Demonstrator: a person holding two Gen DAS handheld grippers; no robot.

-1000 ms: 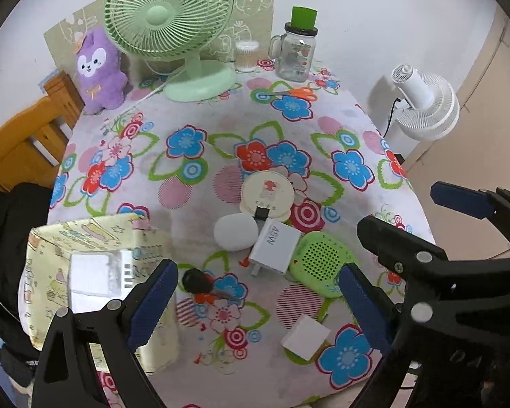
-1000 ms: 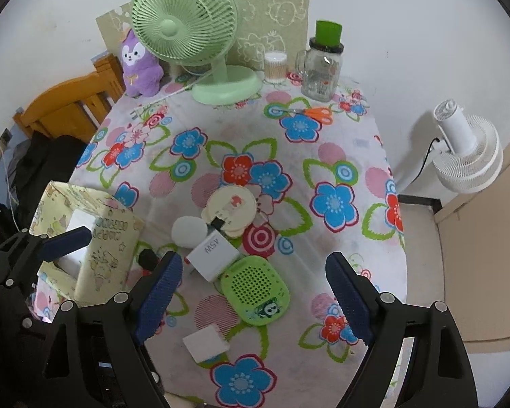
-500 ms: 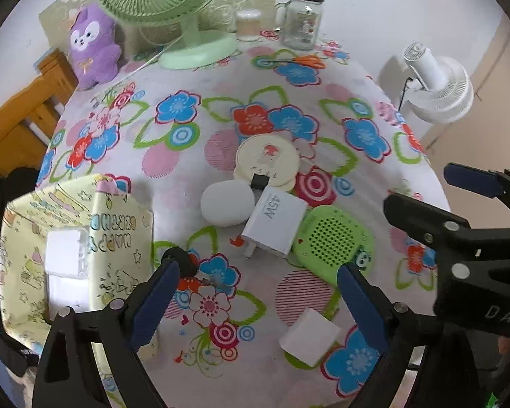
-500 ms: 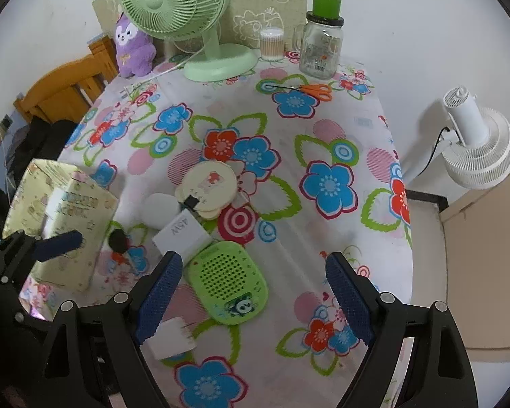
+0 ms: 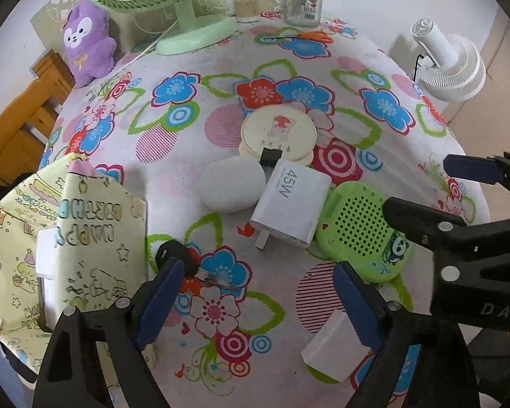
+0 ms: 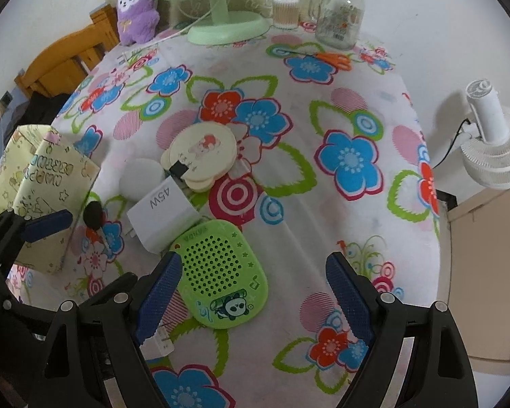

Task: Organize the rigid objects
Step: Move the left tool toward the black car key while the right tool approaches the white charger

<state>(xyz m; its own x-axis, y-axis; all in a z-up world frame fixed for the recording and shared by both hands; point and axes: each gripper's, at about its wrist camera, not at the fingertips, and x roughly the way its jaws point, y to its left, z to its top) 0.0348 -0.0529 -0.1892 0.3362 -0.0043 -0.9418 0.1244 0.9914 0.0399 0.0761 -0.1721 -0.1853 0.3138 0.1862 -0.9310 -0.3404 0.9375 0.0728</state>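
On the flowered tablecloth lie a white 45W charger (image 5: pixel 290 204) (image 6: pixel 161 212), a green perforated panda case (image 5: pixel 362 234) (image 6: pixel 222 273), a white oval pebble-like case (image 5: pixel 233 183) (image 6: pixel 141 176), cream round bear-shaped mirrors (image 5: pixel 278 133) (image 6: pixel 202 153), a black-headed key (image 5: pixel 183 261) (image 6: pixel 94 214) and a small white cube (image 5: pixel 336 352) (image 6: pixel 158 341). A yellow "happy birthday" paper box (image 5: pixel 68 255) (image 6: pixel 39 183) stands at the left with white items inside. My left gripper (image 5: pixel 255 301) is open and empty above the key and cube. My right gripper (image 6: pixel 251 297) is open and empty over the green case.
At the back stand a green desk fan (image 5: pixel 187 30), a purple plush (image 5: pixel 86 42), a cotton-swab jar (image 5: pixel 246 6), a glass mug jar (image 5: pixel 302 0) and orange scissors (image 5: pixel 309 35). A white floor fan (image 5: pixel 448 68) is beyond the right table edge. A wooden chair (image 5: pixel 20 115) is at the left.
Both grippers have moved forward and lower toward the cluster of objects, which now looks larger. Both stay open. No object has moved.
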